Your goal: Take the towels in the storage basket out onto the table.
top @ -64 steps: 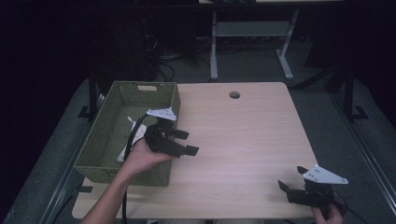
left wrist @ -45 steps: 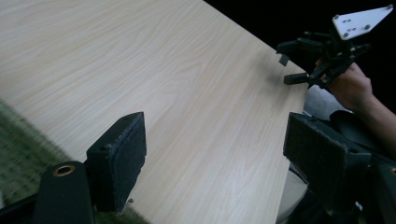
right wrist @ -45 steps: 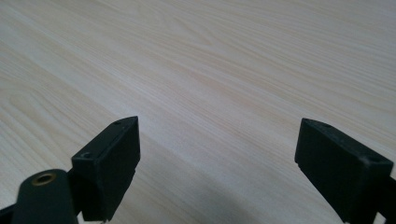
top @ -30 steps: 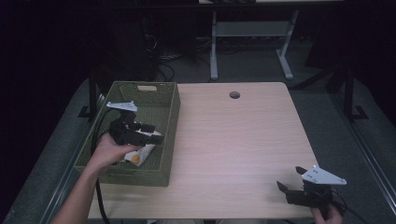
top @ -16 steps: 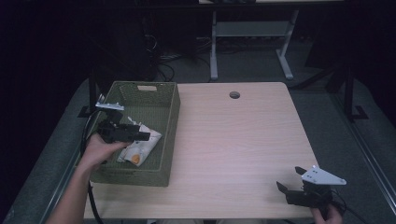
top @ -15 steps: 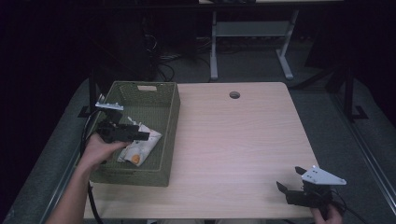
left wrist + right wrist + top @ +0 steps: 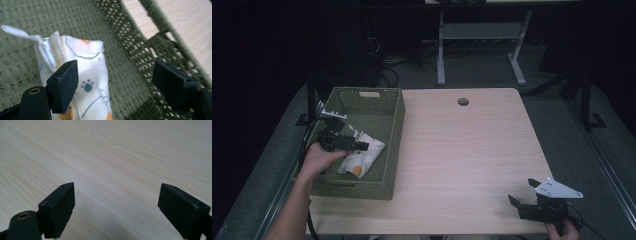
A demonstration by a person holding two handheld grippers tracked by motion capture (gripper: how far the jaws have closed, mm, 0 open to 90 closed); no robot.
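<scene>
Two grippers: both spread wide, neither one pinching anything
Left gripper (image 7: 115, 87): jaws apart, hanging over the basket floor with nothing between them; in the high view it sits at (image 7: 343, 142), held in a hand coming in from the near left
Left fingers (image 7: 65, 85): one black pad sits over the cloth bag's edge, can't tell if it actually touches; the other pad is over by the basket's mesh wall
Cloth bag (image 7: 85, 80): white fabric with a little paw print, orange patches and a drawstring tag, lying flat on the bottom of the basket; from above it's at (image 7: 361, 156), toward the basket's near half
Basket (image 7: 393, 125): green woven one, on the left side of the table, handle slot in its far wall
Right gripper (image 7: 115, 211): jaws released, just bare wood under them; from above it's at (image 7: 539, 202), near right corner, well apart from the basket
Table (image 7: 472, 150): pale wood, small round hole by the far edge
</scene>
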